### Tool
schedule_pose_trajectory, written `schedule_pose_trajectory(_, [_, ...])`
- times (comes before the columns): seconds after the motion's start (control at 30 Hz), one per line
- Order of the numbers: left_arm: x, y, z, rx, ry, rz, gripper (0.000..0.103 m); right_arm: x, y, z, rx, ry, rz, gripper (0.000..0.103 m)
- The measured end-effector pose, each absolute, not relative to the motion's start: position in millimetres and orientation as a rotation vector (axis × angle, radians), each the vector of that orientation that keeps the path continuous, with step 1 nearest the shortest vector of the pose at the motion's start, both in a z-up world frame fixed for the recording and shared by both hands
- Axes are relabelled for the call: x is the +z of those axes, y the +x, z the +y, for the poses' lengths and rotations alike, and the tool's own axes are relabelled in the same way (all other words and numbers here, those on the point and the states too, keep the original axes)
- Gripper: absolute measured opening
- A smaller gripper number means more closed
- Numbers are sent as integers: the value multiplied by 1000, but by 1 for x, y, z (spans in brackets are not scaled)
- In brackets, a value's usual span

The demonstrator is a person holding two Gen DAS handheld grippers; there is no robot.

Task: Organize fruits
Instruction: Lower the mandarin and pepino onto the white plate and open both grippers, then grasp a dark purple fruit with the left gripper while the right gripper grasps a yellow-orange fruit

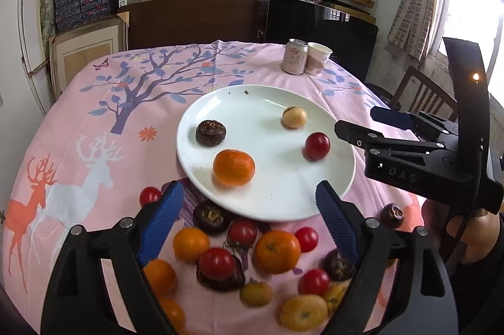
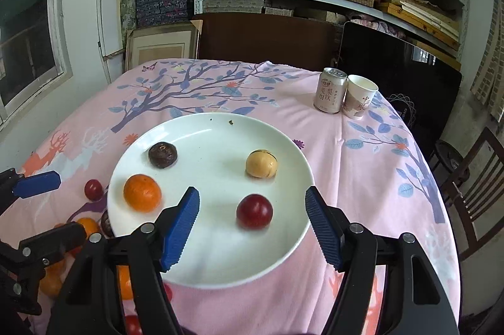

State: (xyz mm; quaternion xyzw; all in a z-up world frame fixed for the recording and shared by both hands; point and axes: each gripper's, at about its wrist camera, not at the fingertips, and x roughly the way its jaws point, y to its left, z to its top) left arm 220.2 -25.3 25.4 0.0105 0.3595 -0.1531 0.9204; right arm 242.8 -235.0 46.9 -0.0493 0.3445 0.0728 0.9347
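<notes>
both claws stand spread and empty: left claw (image 1: 249, 202) at lower centre over the loose fruit (image 1: 277, 251) on the table (image 1: 78, 120), right claw (image 2: 252, 210) low over the plate (image 2: 208, 272), a red fruit (image 2: 254, 211) lying free between its jaws. four fruits sit spaced on the plate, so sorting looks barely begun; next calls for lowering onto one loose fruit and pinching gently. the other claw's body reads "das"; the can (image 2: 330, 90) carries chinese characters.

both wrist views over plate (image 1: 267, 202)
</notes>
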Motion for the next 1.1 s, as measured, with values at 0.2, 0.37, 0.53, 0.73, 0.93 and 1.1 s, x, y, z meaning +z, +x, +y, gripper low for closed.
schedule_pose_trajectory(0.2, [15, 138, -26, -353, 115, 706, 85, 46, 174, -239, 172, -80, 698, 71])
schedule_pose_trajectory(0.37, [-15, 83, -20, -358, 158, 742, 85, 26, 106, -255, 162, -30, 675, 75])
schedule_pose_trajectory(0.53, [-36, 69, -18, -323, 141, 772, 84, -1, 72, -270, 158, 35, 722, 75])
schedule_pose_trajectory(0.73, [-48, 65, -37, -300, 189, 750, 66, -8, 59, -277, 141, 60, 736, 75])
schedule_pose_trajectory(0.93, [-44, 57, -43, -303, 178, 718, 39, -5, 52, -278, 144, 48, 715, 75])
schedule_pose_trajectory(1.1, [-45, 51, -41, -302, 186, 748, 38, -5, 50, -281, 143, 64, 713, 75])
